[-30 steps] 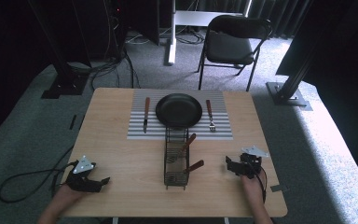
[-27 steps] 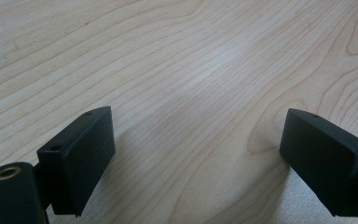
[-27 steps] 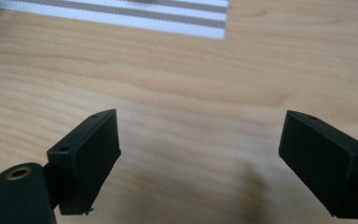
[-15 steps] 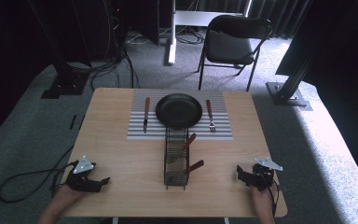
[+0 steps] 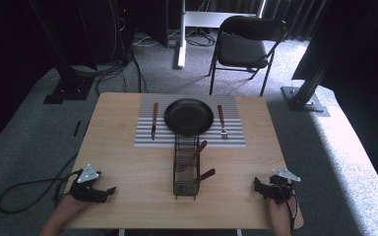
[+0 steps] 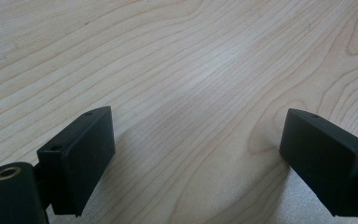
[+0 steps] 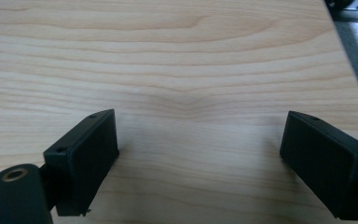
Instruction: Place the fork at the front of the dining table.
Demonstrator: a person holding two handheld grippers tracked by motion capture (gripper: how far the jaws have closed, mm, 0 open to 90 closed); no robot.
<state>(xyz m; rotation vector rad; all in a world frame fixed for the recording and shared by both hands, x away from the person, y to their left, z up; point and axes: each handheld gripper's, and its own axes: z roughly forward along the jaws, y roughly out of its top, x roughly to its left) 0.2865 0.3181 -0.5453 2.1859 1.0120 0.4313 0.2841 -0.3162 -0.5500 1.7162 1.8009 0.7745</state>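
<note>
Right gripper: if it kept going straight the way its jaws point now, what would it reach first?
Probably nothing: ahead of the open right gripper lies bare wooden table, its edge showing at upper right. The path looks free; depth is uncertain.

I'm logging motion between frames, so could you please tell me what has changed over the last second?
The right claw drew back toward the person's edge of the table, near its right corner, open with nothing between its jaws. The left claw stayed put, also open. The plate, knife, fork and wire rack did not move.
</note>
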